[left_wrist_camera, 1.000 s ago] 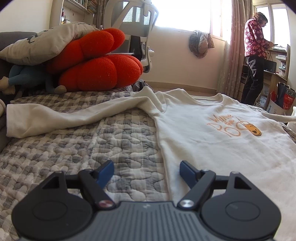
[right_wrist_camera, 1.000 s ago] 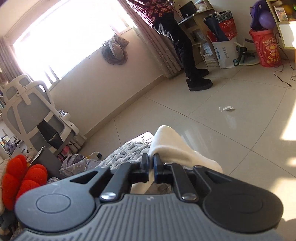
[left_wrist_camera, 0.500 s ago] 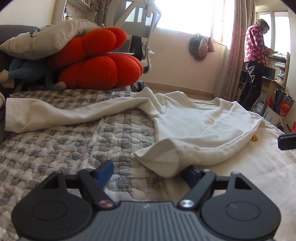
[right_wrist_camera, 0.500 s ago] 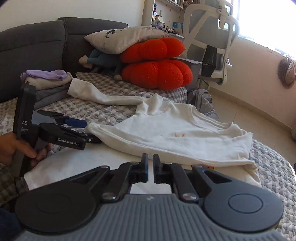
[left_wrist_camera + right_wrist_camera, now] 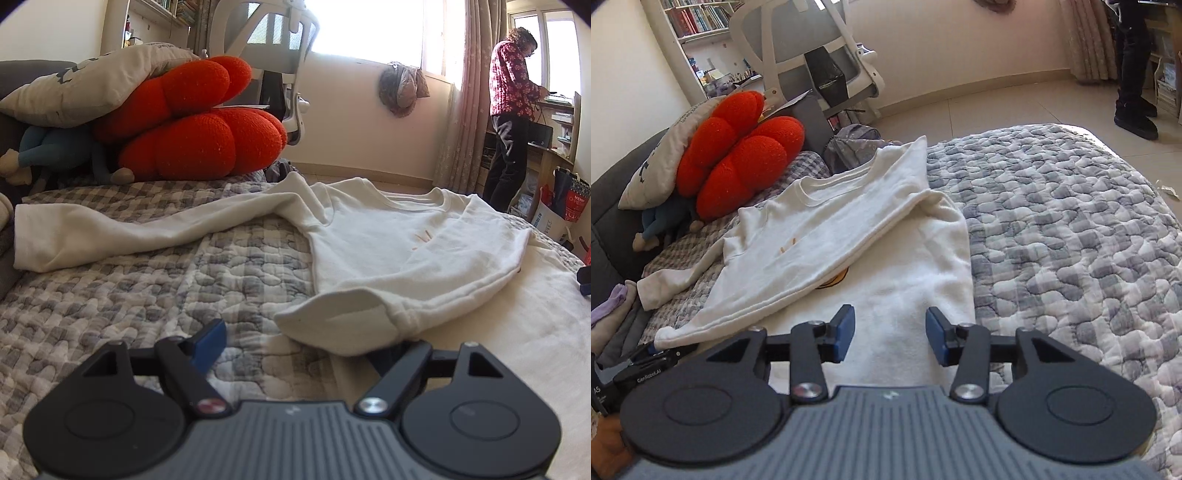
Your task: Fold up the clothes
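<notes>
A white long-sleeve shirt (image 5: 399, 251) lies on the quilted grey checked bed (image 5: 147, 295). One sleeve is folded diagonally across its front, the cuff (image 5: 332, 325) lying over my left gripper's right finger. The other sleeve (image 5: 129, 232) stretches out to the left. My left gripper (image 5: 295, 343) is open at the shirt's near left edge. In the right wrist view the shirt (image 5: 827, 236) shows with the folded sleeve across it. My right gripper (image 5: 890, 336) is open and empty above the shirt's lower body. The left gripper (image 5: 653, 358) shows at the lower left there.
Red cushions (image 5: 192, 125) and a beige pillow (image 5: 88, 85) are piled at the head of the bed. A stack of folded clothes (image 5: 613, 317) lies at the left. A white office chair (image 5: 812, 66) and a standing person (image 5: 513, 114) are beyond the bed.
My right gripper carried the right sleeve across the shirt's front, opened and let it go, then drew back. The left gripper stayed open and in place.
</notes>
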A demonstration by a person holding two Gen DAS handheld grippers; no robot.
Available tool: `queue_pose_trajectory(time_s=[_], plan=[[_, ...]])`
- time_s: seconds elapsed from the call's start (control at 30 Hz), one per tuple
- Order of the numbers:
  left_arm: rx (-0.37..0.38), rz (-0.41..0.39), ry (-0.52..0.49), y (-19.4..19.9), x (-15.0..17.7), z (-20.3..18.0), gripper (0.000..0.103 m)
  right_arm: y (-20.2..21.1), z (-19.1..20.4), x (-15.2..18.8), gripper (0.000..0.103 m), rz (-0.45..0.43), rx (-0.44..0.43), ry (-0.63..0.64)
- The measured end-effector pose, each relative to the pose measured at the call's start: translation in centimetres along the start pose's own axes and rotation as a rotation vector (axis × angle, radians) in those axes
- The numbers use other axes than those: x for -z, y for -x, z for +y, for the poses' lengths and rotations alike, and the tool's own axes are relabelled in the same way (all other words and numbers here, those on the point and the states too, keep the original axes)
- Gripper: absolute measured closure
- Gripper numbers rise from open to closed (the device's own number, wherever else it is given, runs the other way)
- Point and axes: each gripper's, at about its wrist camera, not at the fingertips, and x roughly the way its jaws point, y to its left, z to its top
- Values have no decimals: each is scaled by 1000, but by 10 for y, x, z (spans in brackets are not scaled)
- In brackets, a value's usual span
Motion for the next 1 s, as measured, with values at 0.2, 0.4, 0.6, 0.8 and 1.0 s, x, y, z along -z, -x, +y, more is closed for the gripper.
queue_pose_trajectory(time_s=[0.2, 0.4, 0.6, 0.8, 1.0], plan=[[-2, 3, -3, -1, 0, 0, 22, -6, -43, -11, 31, -57, 268, -22], [-11, 4, -6, -3, 0, -1, 20, -8, 1, -17, 28, -16, 272, 192], [-13, 5, -8, -3, -1, -2, 20, -23, 82, -4, 28, -43, 109, 507], [-8, 2, -2, -3, 0, 0, 20, -51, 152, 39, 28, -5, 1, 917], [-1, 0, 6, -2, 0, 1, 20, -64, 190, 61, 28, -35, -65, 1102]])
